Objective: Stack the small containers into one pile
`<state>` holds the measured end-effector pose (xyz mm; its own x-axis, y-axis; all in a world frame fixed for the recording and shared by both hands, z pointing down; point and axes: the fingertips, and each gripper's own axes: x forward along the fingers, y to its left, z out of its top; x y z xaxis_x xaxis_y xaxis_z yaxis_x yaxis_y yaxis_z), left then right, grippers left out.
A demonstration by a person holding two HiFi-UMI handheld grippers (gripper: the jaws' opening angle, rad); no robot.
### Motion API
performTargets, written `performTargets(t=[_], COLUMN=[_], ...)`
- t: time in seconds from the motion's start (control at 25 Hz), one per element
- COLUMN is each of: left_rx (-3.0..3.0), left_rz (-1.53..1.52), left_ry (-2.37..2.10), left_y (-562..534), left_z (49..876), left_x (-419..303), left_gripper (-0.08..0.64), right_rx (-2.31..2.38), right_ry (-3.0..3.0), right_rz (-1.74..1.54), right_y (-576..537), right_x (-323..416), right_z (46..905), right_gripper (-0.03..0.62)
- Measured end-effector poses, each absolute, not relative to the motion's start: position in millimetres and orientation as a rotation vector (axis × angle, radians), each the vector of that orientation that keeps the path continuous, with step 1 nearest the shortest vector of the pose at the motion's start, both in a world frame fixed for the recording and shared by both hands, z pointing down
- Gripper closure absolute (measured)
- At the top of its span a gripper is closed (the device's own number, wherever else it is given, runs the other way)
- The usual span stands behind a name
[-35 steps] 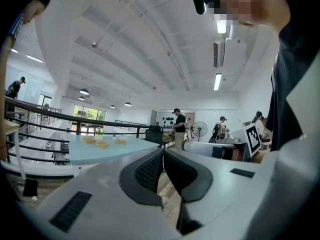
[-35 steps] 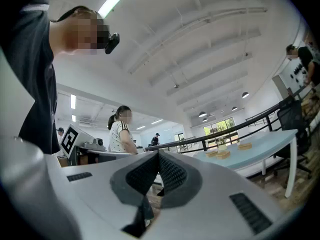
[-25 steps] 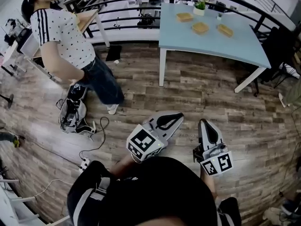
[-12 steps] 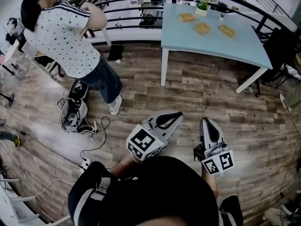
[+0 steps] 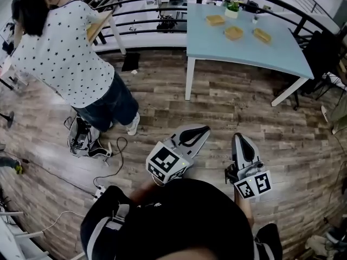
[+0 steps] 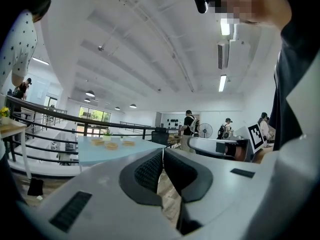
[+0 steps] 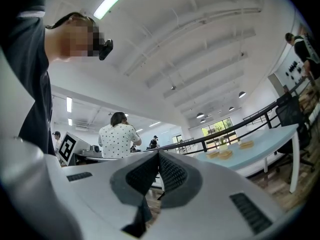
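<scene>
The left gripper [image 5: 204, 130] has its jaws pressed together with nothing between them. The right gripper [image 5: 239, 138] is likewise closed and empty. Both are held above the wooden floor [image 5: 244, 107], just ahead of the wearer's dark torso. The three small containers [image 5: 233, 32] sit apart from one another, unstacked, on the light blue table [image 5: 244, 53], well away from both grippers (a small potted plant [image 5: 231, 8] stands near the table's far edge). At the left, another person [image 5: 65, 53] in a dotted white shirt stands turned away, a bag [image 5: 81, 137] on the floor beside them.
</scene>
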<state>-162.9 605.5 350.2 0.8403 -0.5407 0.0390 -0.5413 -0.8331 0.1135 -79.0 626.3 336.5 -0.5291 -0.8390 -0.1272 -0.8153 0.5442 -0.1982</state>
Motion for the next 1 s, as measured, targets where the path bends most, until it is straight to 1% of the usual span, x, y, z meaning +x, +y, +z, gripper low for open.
performTargets(t=[0.68, 1.0], left_rx=[2.846, 2.829], left_rz=[0.001, 0.019], left_ry=[-0.824, -0.837], left_y=[560, 544], left_z=[369, 380], left_x=[-222, -232], left_gripper=[0.541, 0.541], right_rx=[-1.468, -1.479], right_ry=[2.588, 2.595], right_rz=[-0.182, -0.217], right_y=[586, 567], right_x=[-133, -139], right_z=[348, 355], right_gripper=[0.588, 0.586])
